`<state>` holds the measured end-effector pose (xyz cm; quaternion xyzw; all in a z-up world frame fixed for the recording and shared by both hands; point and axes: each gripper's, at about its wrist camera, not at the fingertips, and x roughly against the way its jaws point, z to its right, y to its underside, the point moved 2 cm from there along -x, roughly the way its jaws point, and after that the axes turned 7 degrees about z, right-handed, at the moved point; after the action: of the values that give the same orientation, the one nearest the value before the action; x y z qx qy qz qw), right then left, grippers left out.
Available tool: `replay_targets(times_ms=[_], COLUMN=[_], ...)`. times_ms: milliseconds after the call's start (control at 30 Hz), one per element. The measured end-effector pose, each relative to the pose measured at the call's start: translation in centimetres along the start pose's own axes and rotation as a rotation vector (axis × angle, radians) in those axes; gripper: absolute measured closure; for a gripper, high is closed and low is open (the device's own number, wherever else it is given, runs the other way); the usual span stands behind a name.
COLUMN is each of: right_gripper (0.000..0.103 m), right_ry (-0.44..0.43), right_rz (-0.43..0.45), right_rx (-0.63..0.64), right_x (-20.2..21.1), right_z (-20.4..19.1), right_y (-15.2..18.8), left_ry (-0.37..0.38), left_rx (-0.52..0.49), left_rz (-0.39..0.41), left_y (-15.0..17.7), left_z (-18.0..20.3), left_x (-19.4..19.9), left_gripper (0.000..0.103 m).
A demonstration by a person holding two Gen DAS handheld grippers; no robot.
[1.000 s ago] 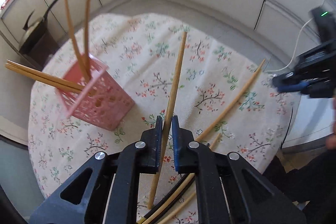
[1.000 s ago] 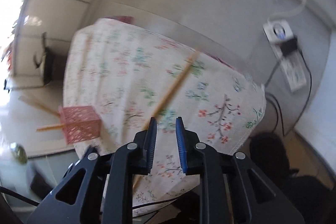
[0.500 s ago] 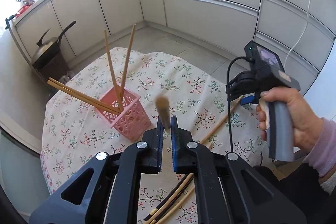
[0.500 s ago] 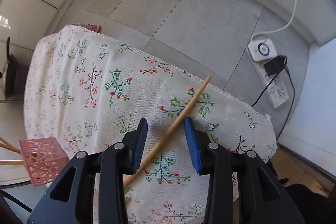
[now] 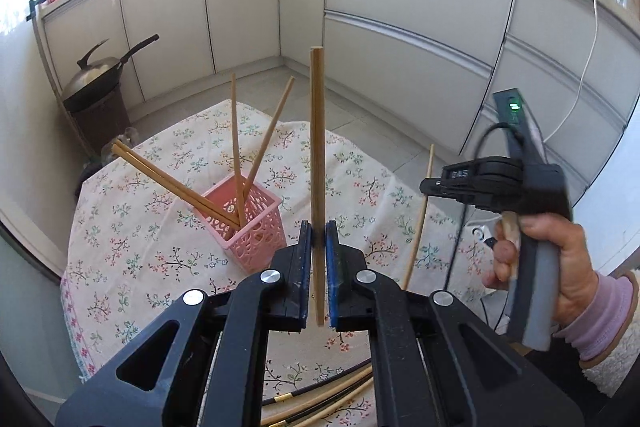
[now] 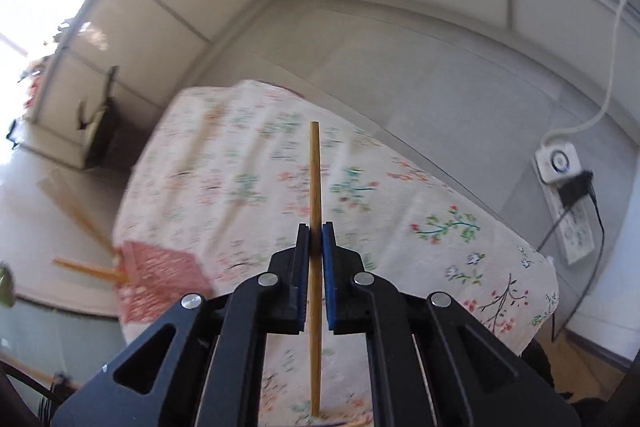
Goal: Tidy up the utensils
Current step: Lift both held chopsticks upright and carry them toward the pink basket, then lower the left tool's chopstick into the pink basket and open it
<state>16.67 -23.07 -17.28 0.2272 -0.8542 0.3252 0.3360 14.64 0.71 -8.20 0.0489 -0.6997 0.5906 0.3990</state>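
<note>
I have a wooden chopstick in each claw now; the left claw point(image 5: 318, 231) is clamped on one chopstick point(image 5: 317, 155) that stands upright between the pads, just right of the pink basket point(image 5: 248, 227) and raised above the tabletop point(image 5: 132, 259); the right claw point(image 6: 316, 233) is pinched on a thinner chopstick point(image 6: 315, 195), well to the right of the basket point(image 6: 160, 275), which sits blurred at the left of that view. Four chopsticks already lean inside the basket, two upright-ish and two splayed low toward its left; more loose sticks point(image 5: 320, 403) lie on the near side of the basket, at the tabletop edge.

My judgement is that the step in hand is dropping these two into the basket; to do it well I would bring the left stick over the open right half of the basket, away from the leaning four, tip it so its lower end points down through the rim, and let go only once that end is inside; the basket looks light, so a sideways knock could topple it; I would bring the right stick in afterwards, not together, so the claws do not collide over the basket.
</note>
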Motion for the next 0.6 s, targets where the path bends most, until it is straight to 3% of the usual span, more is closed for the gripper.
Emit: replay_targets(times_ms=[233,600], right_gripper=[0.096,0.096], right_ry=[-0.138,-0.270], right_rz=[0.109,0.156], right_rx=[0.178,0.171], right_x=[7.0,11.6], right_z=[-4.1,-6.3], right_y=[0.7,-0.7], left_ry=[-0.013,-0.117], left_rx=[0.071,0.240], left_rz=[0.085,0.241], left_y=[-0.8,-3.6], left_z=[-1.1,-4.7], left_x=[2.9,6.0], left_gripper=[0.096,0.097])
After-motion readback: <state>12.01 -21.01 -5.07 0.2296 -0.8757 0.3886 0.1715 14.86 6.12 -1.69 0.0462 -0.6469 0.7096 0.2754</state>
